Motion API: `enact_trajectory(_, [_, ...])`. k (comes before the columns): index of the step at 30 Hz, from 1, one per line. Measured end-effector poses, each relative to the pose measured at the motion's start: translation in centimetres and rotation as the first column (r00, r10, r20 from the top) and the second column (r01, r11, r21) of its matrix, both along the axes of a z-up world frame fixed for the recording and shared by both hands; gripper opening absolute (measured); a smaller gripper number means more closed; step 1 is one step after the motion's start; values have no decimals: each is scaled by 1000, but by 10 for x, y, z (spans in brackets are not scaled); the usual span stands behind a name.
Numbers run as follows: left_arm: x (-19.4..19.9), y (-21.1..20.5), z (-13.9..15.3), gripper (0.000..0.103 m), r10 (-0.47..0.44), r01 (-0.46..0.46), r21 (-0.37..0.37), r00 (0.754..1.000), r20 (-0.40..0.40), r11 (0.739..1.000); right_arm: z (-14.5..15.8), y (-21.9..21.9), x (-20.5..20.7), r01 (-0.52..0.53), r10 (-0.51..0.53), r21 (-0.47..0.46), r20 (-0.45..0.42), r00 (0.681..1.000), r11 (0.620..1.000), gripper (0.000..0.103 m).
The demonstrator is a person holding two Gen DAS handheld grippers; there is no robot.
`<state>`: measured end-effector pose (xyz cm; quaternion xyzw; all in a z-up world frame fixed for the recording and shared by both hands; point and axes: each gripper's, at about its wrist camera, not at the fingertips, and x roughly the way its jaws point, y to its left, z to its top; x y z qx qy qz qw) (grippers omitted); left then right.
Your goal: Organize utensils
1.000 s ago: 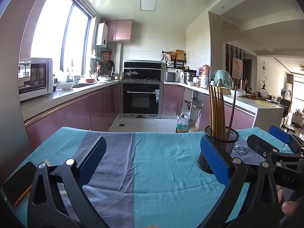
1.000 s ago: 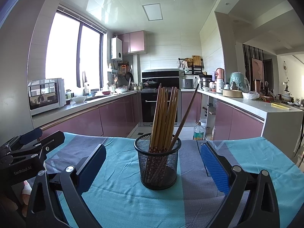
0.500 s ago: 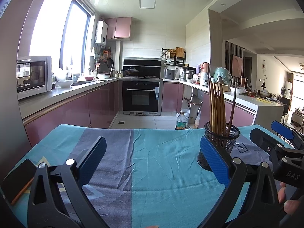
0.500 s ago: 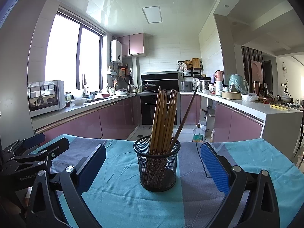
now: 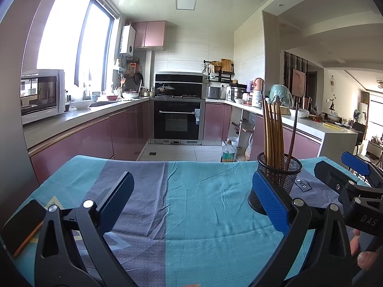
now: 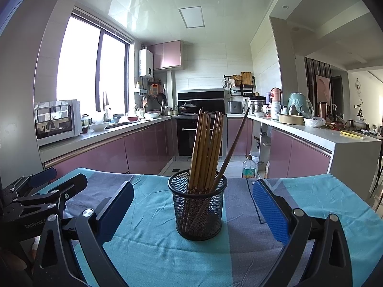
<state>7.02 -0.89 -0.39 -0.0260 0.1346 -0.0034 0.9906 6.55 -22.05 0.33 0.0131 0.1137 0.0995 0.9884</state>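
A black mesh holder (image 6: 197,204) stands upright on the teal and grey tablecloth (image 6: 153,244), with several wooden chopsticks (image 6: 207,148) and one darker stick (image 6: 233,147) leaning in it. My right gripper (image 6: 190,203) is open, its blue pads wide on either side of the holder and short of it. In the left wrist view the same holder (image 5: 278,178) stands behind my right-hand pad, and my left gripper (image 5: 191,198) is open over bare cloth. The right gripper's black frame (image 5: 347,189) shows at the right edge there.
A dark phone (image 5: 21,224) with a pencil beside it lies at the cloth's left edge. Beyond the table are pink kitchen cabinets (image 6: 143,150), an oven (image 5: 177,122), a microwave (image 6: 57,120) and a plastic bottle (image 6: 247,167) on the floor.
Both views have tilted slightly upward, so the table and holder sit lower in frame. The holder and chopsticks have not moved. Both grippers stay open.
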Motion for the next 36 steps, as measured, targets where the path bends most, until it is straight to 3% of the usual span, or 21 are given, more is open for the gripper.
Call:
enact_trajectory(27, [-5, -2, 2, 97, -1, 1, 19, 1000, 17, 1000, -1, -1, 2, -3, 3, 3, -9, 1000, 1000, 96])
enact_trajectory(32, [4, 2, -2, 97, -9, 8, -16, 999, -50, 1000, -4, -6, 7, -2, 3, 14, -46, 999, 1000, 96])
enact_trajectory(36, [18, 9, -9, 97, 6, -7, -12, 992, -127, 1000, -9, -25, 22, 23, -24, -9, -142, 990, 1000, 96])
